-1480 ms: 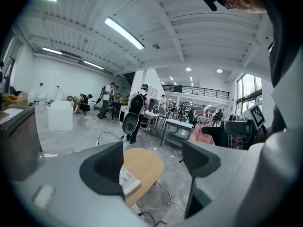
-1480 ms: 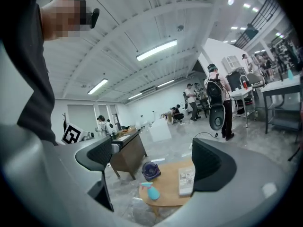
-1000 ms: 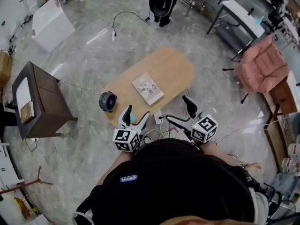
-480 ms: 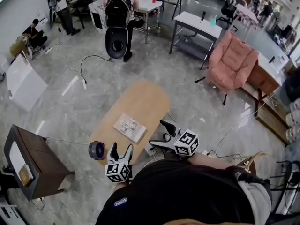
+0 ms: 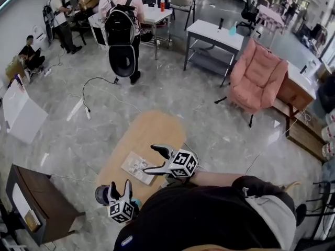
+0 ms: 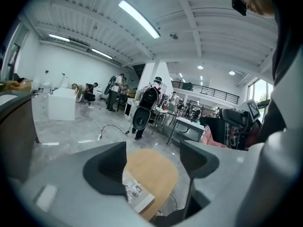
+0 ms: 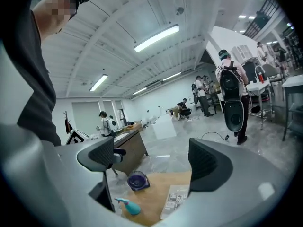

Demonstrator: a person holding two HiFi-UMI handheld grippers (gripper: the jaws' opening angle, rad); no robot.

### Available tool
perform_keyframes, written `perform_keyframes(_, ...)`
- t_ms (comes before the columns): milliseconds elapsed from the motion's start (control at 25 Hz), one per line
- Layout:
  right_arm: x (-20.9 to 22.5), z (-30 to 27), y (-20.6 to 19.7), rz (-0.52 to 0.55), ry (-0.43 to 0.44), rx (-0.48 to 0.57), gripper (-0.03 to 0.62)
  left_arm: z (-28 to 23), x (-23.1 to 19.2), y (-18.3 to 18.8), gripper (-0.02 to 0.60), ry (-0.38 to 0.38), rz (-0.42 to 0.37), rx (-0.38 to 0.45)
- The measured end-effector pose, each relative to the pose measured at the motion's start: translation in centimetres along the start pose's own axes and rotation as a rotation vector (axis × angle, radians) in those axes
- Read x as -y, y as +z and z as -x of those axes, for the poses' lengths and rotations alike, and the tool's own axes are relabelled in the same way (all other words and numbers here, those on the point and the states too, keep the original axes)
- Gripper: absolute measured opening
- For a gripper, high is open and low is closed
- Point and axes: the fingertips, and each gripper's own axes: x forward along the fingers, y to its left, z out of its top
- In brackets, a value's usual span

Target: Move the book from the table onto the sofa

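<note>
One book [image 5: 133, 167], near table [image 5: 153, 129] edge — untouched

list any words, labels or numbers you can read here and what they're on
No text here can be read.
book cover: print too small to read.
oval label on the person's black top: too blurred to read.
left gripper and right gripper: square marker patterns only, no words.

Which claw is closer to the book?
The right claw, open just beside the book; the left claw, also open, is farther back from it.
</note>
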Motion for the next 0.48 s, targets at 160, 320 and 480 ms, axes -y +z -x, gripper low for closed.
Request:
perform_keyframes(160,3.7,0.6,-1.0,-0.048,0.003,-0.032,0.506,-3.9,2.0,-1.3,0.36,-0.023,-0.039,-0.047)
perform_keyframes(320,6.8,2.3,-3.1,-0.097,0.011,-0.098,0.5,-6.6,4.9,-2.8,0.359,-0.025,-0.035,-0.066)
perform_keyframes(480,11.6,2.4,-4.8,-0.133,-0.018,-0.146,0.5,-11.6,7.0,-3.4,0.359,-0.072,-0.012,-0.105)
